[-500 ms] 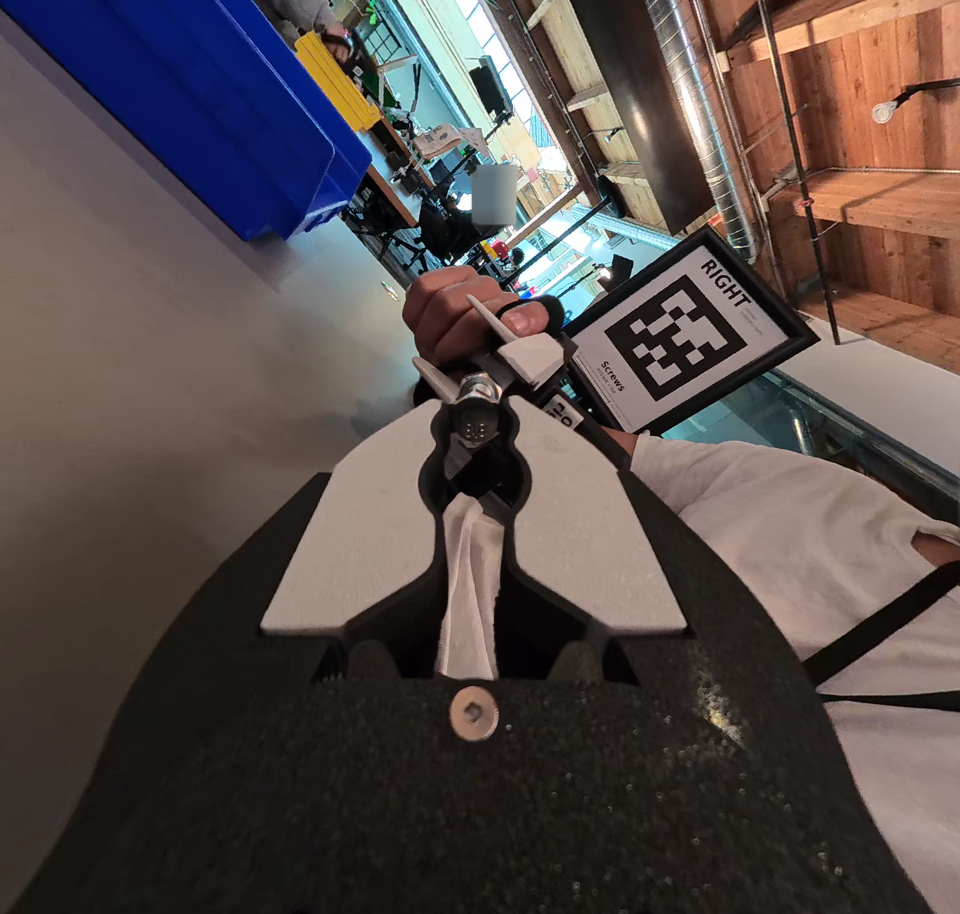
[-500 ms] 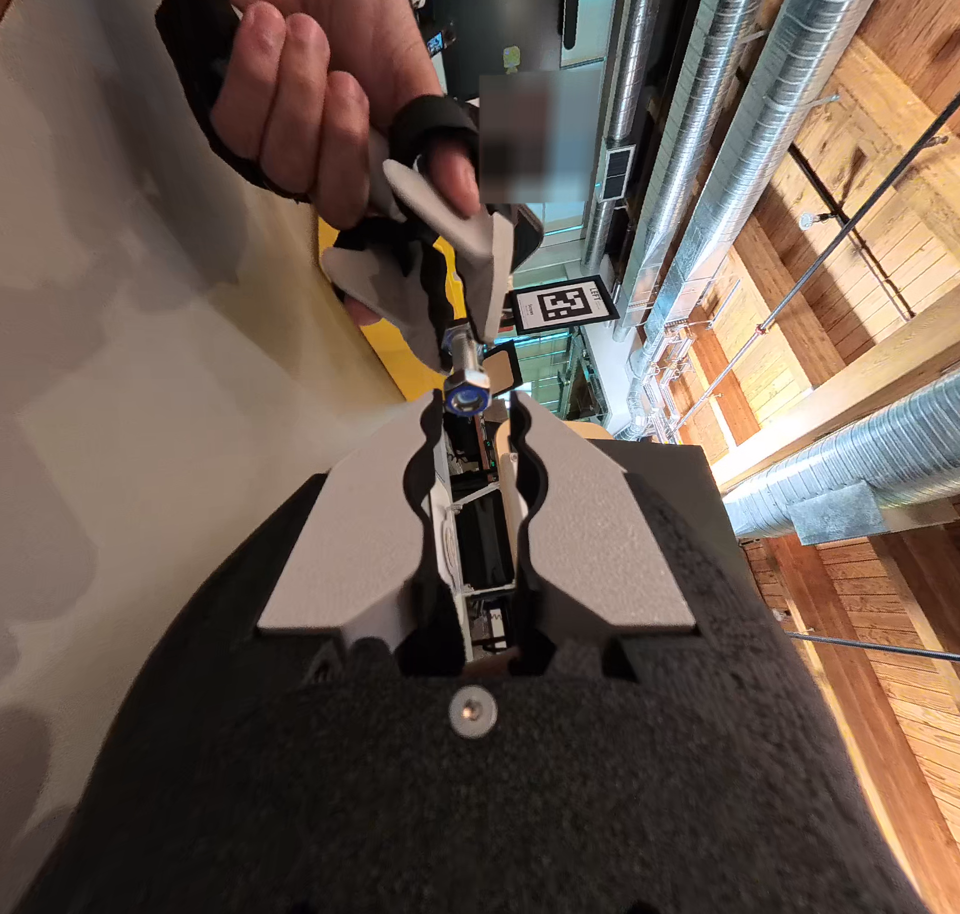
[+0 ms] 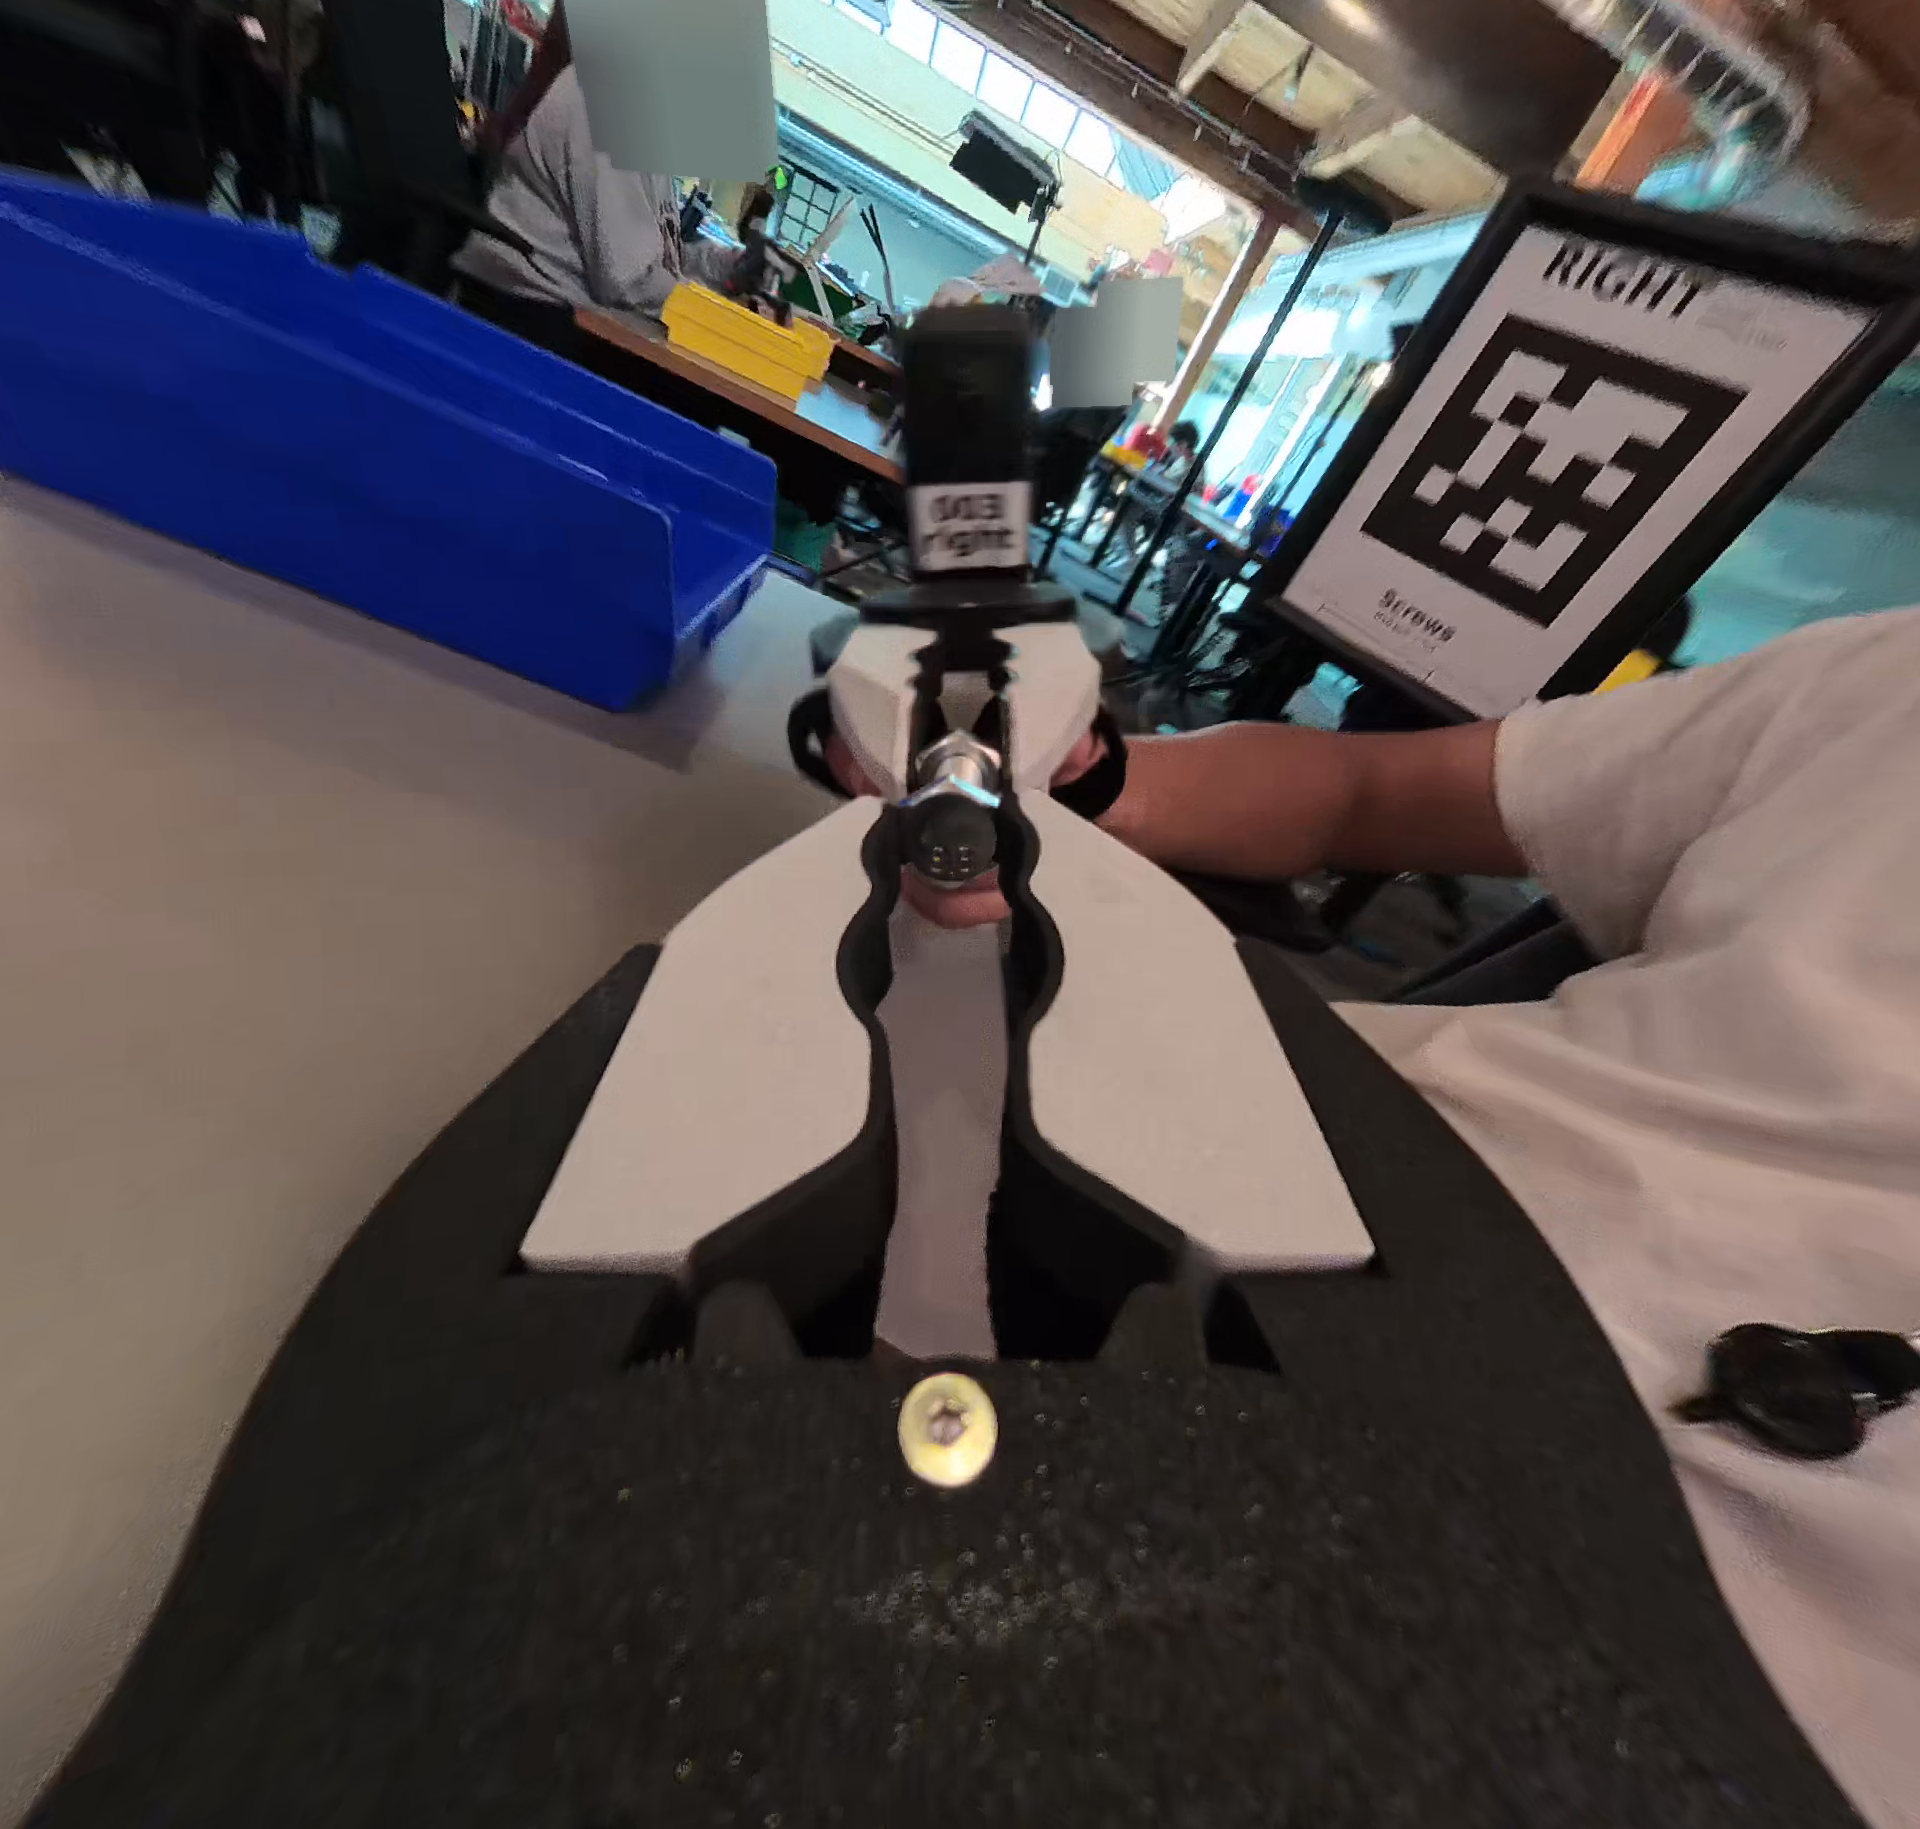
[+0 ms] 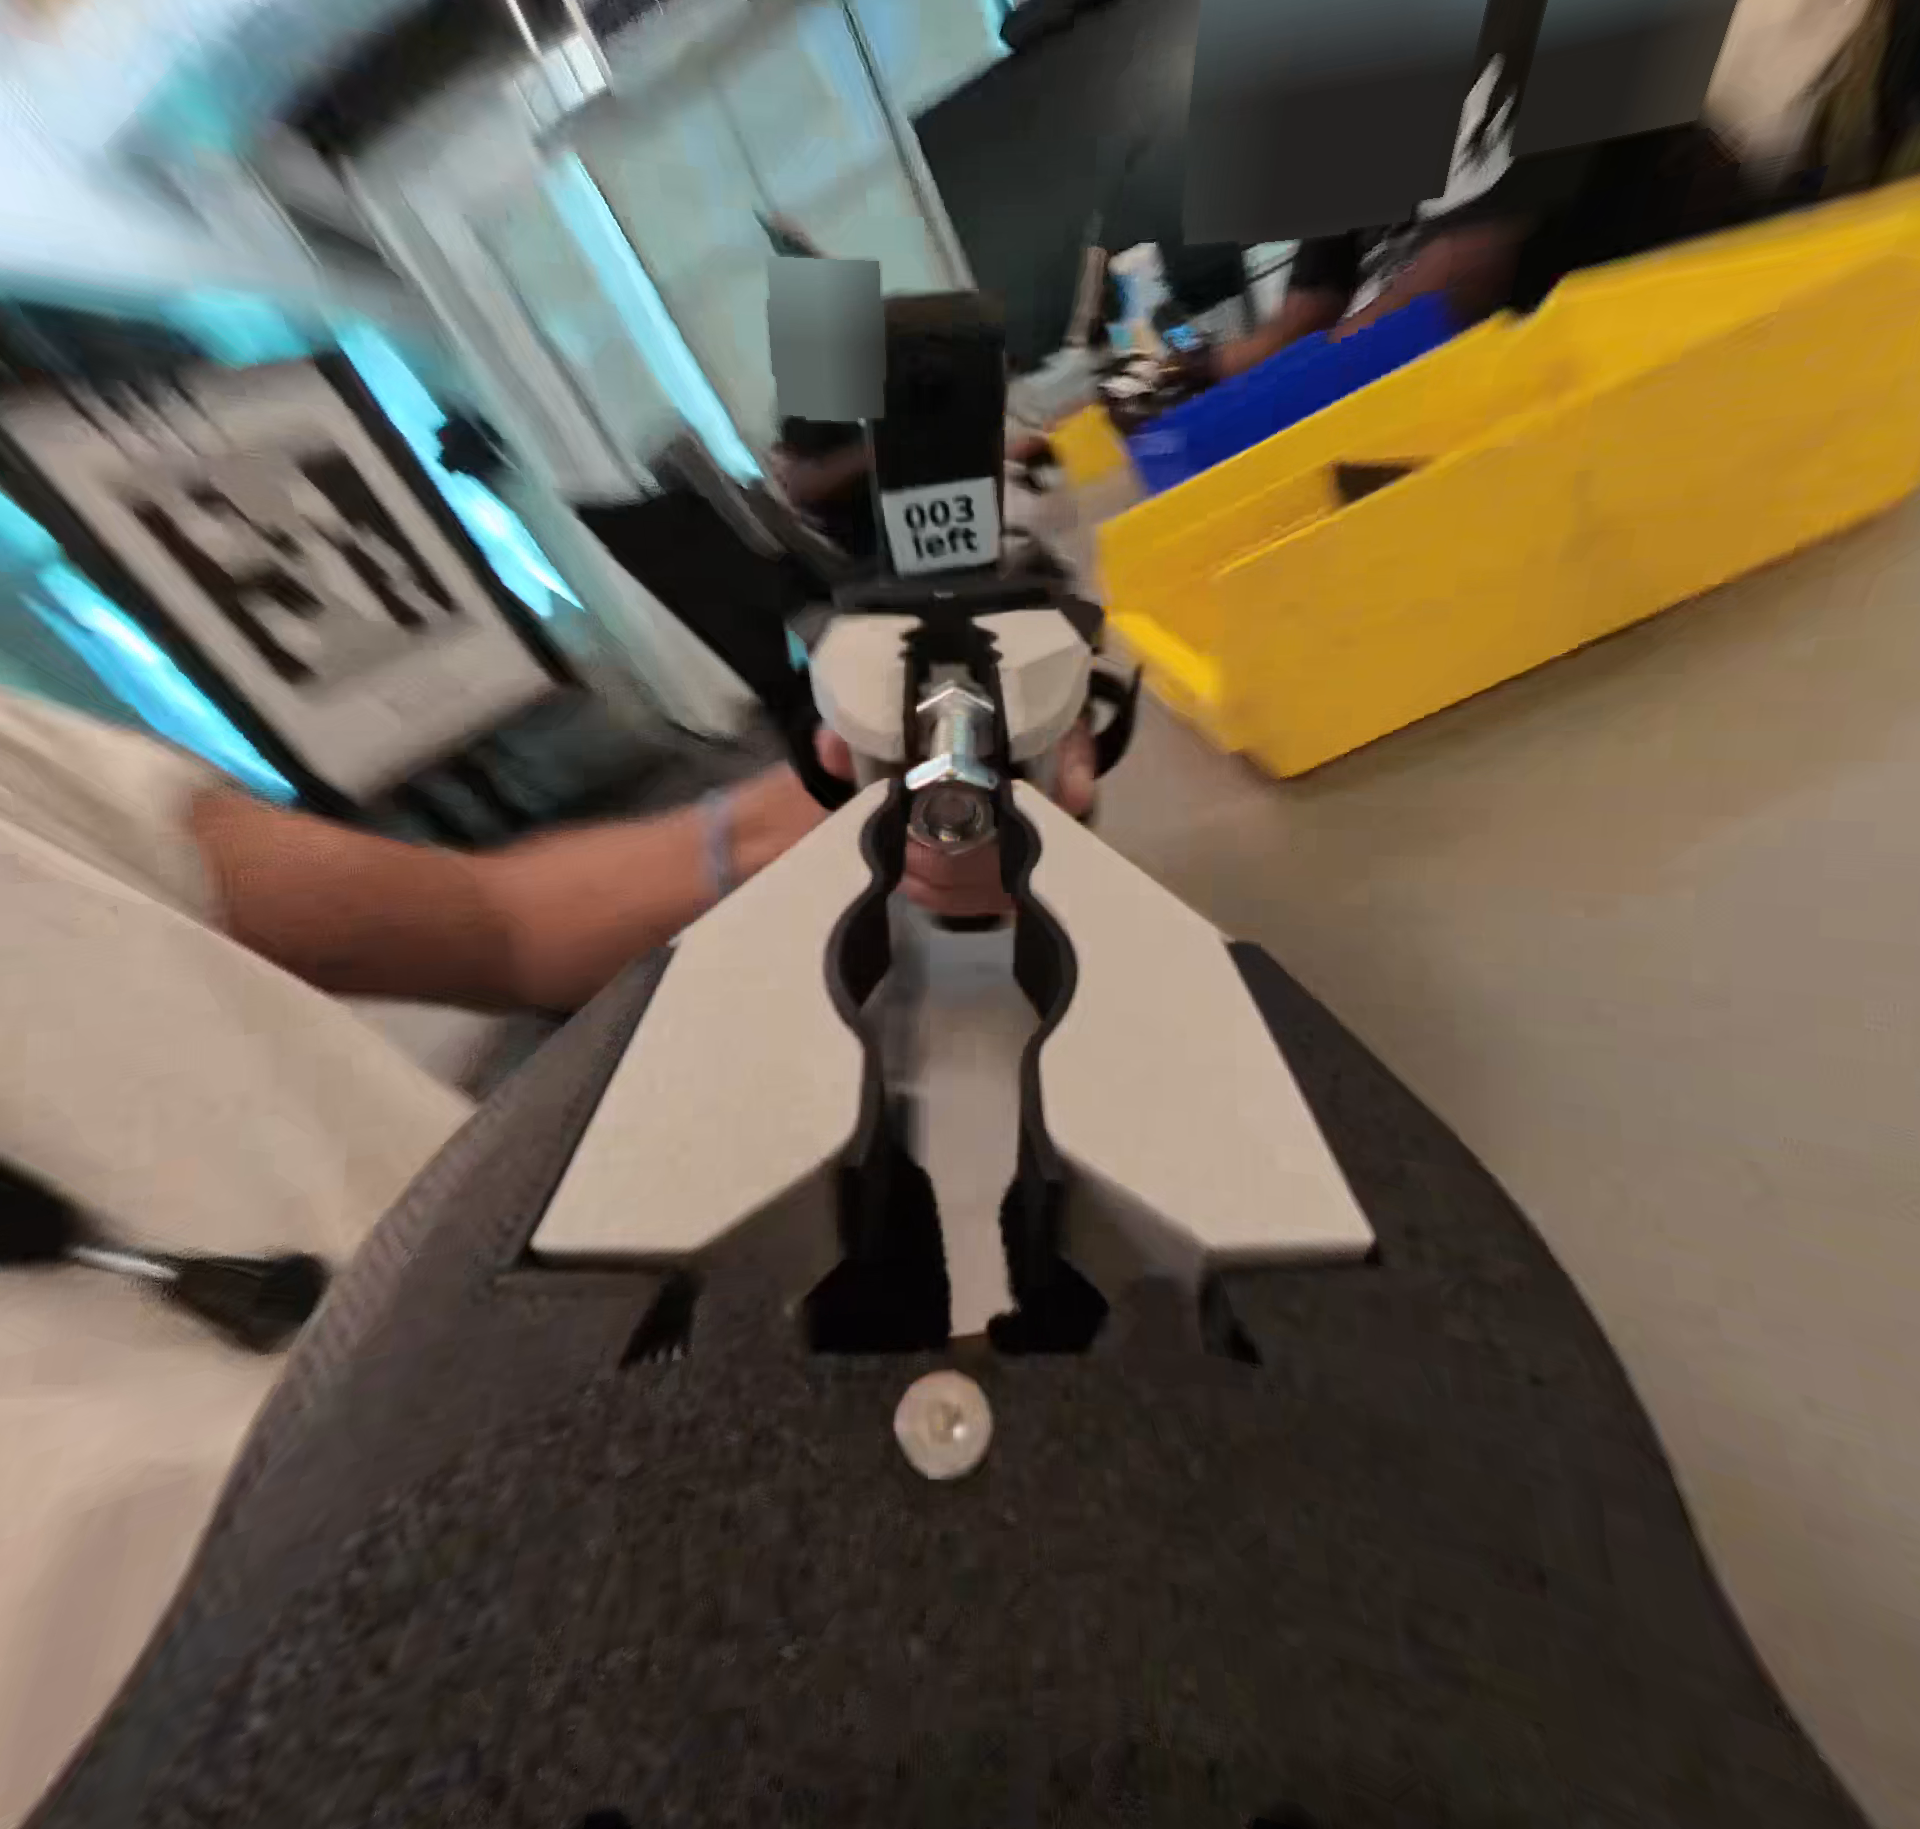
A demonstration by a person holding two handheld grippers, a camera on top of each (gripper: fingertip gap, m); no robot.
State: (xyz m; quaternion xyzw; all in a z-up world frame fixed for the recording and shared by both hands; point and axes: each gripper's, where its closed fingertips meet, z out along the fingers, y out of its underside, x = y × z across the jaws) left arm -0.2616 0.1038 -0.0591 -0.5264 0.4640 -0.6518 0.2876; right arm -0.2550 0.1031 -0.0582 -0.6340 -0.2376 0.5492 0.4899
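Lighting: bright, even indoor daylight from high windows (image 3: 997,65). Shadows: soft, beneath blue bin (image 3: 416,491) on surface (image 3: 260,896). Blur: right wrist view's background smeared by motion, yellow bin (image 4: 1507,532) soft. Distortion: wide-angle bending at edges.

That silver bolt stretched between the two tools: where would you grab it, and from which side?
By its ends, coming in along its length. The bolt lies level between the two tools, so each end faces one. The left tool pinches the head, the right tool the nut; their flat sides probably seat the pads better than the round shaft would.
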